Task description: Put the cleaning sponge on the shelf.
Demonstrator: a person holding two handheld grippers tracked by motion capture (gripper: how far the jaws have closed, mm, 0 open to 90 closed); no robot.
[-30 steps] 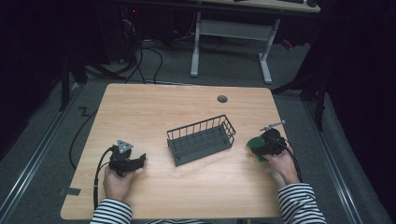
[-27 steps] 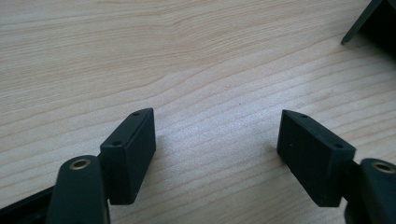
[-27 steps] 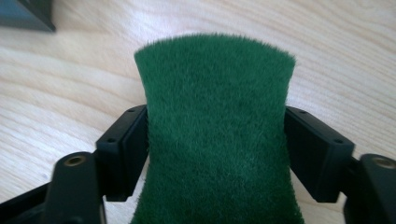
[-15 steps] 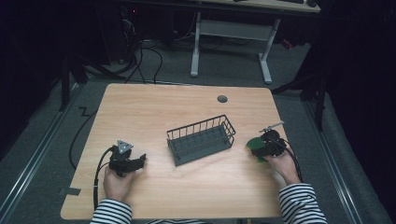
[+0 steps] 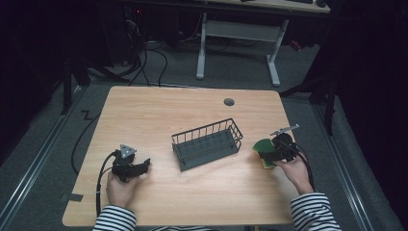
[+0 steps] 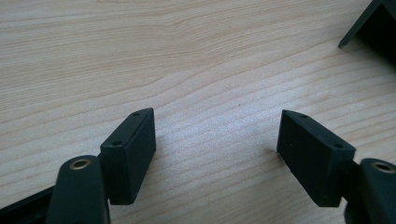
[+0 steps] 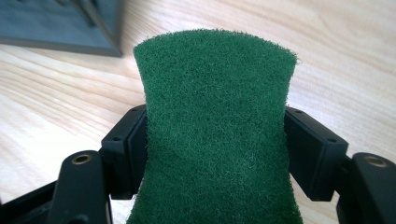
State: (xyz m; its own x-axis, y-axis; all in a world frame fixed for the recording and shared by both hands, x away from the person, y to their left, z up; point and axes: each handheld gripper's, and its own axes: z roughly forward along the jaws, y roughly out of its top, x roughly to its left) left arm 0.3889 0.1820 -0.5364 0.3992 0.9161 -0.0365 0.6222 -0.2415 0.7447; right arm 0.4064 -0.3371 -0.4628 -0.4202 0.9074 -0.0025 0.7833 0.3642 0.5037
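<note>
A green scouring sponge (image 7: 215, 116) with a yellow underside (image 5: 265, 165) sits between the jaws of my right gripper (image 7: 215, 140), squeezed in at its sides. The jaws have just been closing on it. In the high view the right gripper (image 5: 268, 153) holds the sponge (image 5: 262, 146) just above the table, to the right of a dark wire basket (image 5: 207, 131). My left gripper (image 5: 144, 165) rests low at the table's front left, left of the basket. Its jaws (image 6: 217, 135) stand wide apart over bare wood with nothing between them.
The wooden table (image 5: 159, 110) has a round cable hole (image 5: 229, 102) at the back. A basket corner (image 6: 373, 23) lies ahead and to the right of the left gripper, and the basket's base (image 7: 56, 23) is just beyond the sponge. Cables and desk legs (image 5: 274, 67) are on the floor behind.
My right gripper has risen slightly with the sponge in it. The left gripper has kept still.
</note>
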